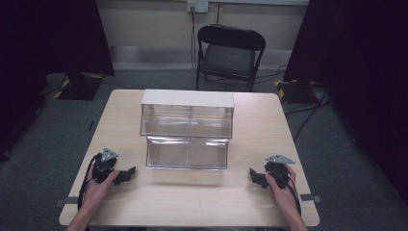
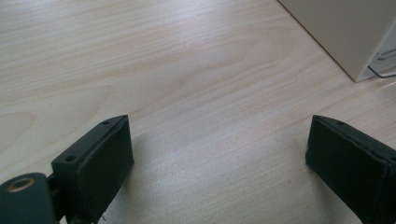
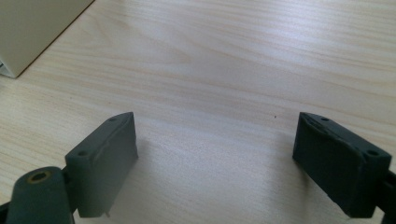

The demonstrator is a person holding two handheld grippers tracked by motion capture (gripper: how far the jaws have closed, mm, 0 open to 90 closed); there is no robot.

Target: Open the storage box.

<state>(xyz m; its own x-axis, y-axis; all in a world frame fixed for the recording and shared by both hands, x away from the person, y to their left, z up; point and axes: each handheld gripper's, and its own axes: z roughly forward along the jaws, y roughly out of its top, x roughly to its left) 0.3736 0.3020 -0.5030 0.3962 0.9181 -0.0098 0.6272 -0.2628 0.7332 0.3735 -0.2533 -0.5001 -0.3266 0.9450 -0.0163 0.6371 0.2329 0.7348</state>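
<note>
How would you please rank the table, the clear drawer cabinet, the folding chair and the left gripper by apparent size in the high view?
1. Table
2. Clear drawer cabinet
3. Folding chair, though it stands farther back, so this place is unsure
4. Left gripper

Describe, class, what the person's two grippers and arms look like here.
Both the left gripper and the right gripper are black, each topped by a grey three-cornered plate, with dark cables trailing back. Their jaws are flat, padded black blocks with small screw holes. The forearms are bare.
</note>
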